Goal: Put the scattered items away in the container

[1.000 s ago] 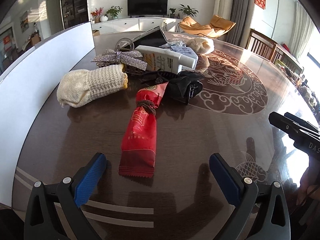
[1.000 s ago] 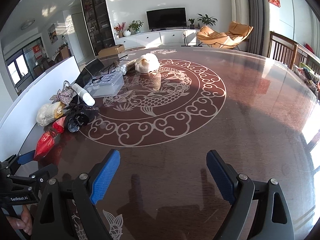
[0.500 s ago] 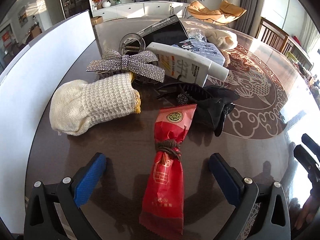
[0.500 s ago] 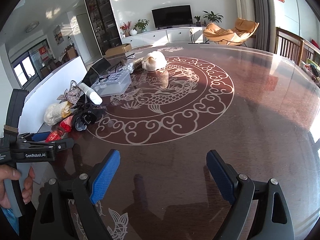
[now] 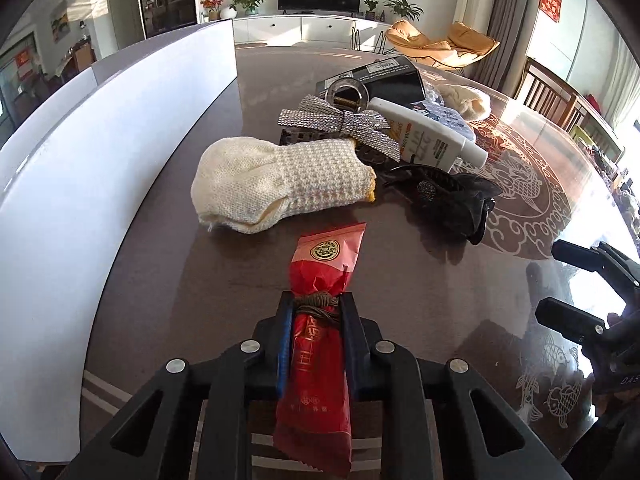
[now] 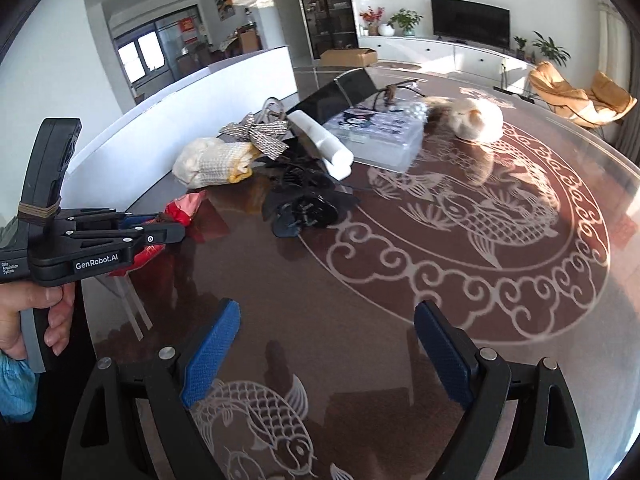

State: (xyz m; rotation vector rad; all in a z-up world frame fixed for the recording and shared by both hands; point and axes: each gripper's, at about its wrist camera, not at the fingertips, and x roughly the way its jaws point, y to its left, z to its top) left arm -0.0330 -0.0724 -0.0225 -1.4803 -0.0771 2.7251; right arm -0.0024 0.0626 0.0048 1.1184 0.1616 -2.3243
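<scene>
My left gripper (image 5: 316, 312) is shut on a red snack packet (image 5: 320, 364) tied with a brown band; the packet also shows in the right wrist view (image 6: 180, 212), held in that gripper (image 6: 168, 232). Beyond it lie a cream knitted pouch (image 5: 276, 184), a silver sequin bow (image 5: 340, 124), a white tube (image 5: 428, 136) and a black hair claw (image 5: 452, 200). A clear plastic box (image 6: 380, 132) sits further back. My right gripper (image 6: 328, 344) is open and empty above the table, to the right of the pile.
A white board (image 5: 100, 128) runs along the table's left edge. A black box (image 5: 384, 80) and a cream plush (image 6: 476, 120) lie behind the pile. The brown glass table (image 6: 480, 240) has a fish pattern in its middle.
My left gripper moved forward over the red packet and shut on it at the brown band. My right gripper turned left toward the pile and stays open.
</scene>
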